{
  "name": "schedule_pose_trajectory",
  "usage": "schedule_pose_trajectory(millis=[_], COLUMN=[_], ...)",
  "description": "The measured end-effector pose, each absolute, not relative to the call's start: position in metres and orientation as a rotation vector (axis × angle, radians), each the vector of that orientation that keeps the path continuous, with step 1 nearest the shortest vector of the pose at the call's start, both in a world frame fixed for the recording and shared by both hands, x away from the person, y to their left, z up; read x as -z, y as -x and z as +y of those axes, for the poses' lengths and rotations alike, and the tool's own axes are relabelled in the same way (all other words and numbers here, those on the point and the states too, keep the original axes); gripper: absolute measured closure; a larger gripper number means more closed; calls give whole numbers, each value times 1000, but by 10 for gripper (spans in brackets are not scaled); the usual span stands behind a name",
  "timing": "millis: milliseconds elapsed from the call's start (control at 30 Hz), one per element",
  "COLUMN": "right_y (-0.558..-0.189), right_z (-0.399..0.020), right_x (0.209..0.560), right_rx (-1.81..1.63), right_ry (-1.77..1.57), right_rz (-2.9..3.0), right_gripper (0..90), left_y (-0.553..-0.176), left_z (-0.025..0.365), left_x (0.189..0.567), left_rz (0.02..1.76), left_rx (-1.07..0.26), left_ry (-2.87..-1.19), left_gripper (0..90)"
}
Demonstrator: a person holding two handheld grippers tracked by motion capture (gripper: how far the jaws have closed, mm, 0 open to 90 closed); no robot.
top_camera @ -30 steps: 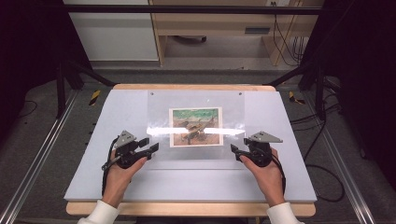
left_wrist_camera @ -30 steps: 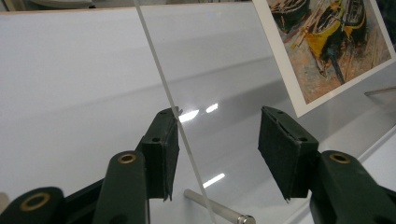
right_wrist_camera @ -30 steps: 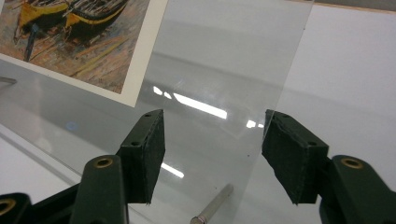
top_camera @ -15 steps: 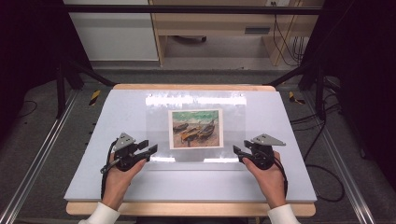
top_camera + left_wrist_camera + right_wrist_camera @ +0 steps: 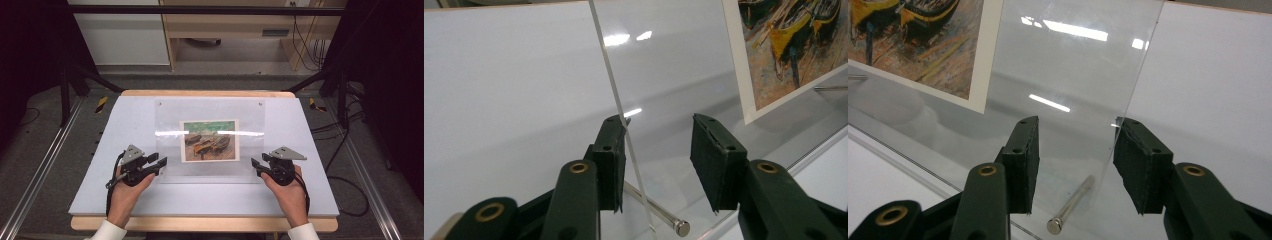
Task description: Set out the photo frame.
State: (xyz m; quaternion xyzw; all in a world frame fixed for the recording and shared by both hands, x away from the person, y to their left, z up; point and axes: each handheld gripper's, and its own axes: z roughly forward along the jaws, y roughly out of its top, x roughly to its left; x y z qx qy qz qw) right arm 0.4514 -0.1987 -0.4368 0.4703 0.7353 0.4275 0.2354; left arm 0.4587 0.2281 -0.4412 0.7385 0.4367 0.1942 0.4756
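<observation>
A clear acrylic sheet [image 5: 250,120] lies over a print of painted boats [image 5: 209,140] on the white table [image 5: 125,130]. My left gripper [image 5: 161,162] is at the sheet's near left corner and my right gripper [image 5: 256,164] at its near right corner. Both are open. In the left gripper view the sheet [image 5: 674,60] has its edge running between the jaws of my left gripper [image 5: 659,135], against the left pad. In the right gripper view the sheet [image 5: 1073,65] has its edge close to the right pad of my right gripper [image 5: 1075,137]. A metal pin [image 5: 659,215] [image 5: 1070,205] lies under each corner.
A second clear plate's edge [image 5: 819,150] shows under the print [image 5: 794,45]. The table's wooden front edge [image 5: 200,223] runs along the person's side. Metal rails [image 5: 40,170] flank the table, and cables [image 5: 345,180] trail on the floor at the right.
Both grippers have drawn back toward the person, and the sheet's near edge has come with them. The light streak on the sheet has shifted.
</observation>
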Motion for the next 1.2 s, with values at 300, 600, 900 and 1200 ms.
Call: schedule_pose_trajectory(millis=[300,600,900,1200], right_y=[-446,-442,-439,-434], right_z=[-199,-200,-201,-202], right_x=[437,438,439,439], right_rx=[-1160,-1149,-1141,-1129], right_ry=[-1285,-1278,-1277,-1267], right_rz=[2017,2020,2027,2036], right_gripper=[570,597,629,649], left_y=[-454,-451,-448,-445], left_z=[229,229,230,230], left_x=[441,442,442,441], left_rz=[1064,1060,1054,1053], left_rx=[-483,-484,-487,-490], left_ry=[-1818,-1830,-1839,-1846], left_gripper=[599,618,636,648])
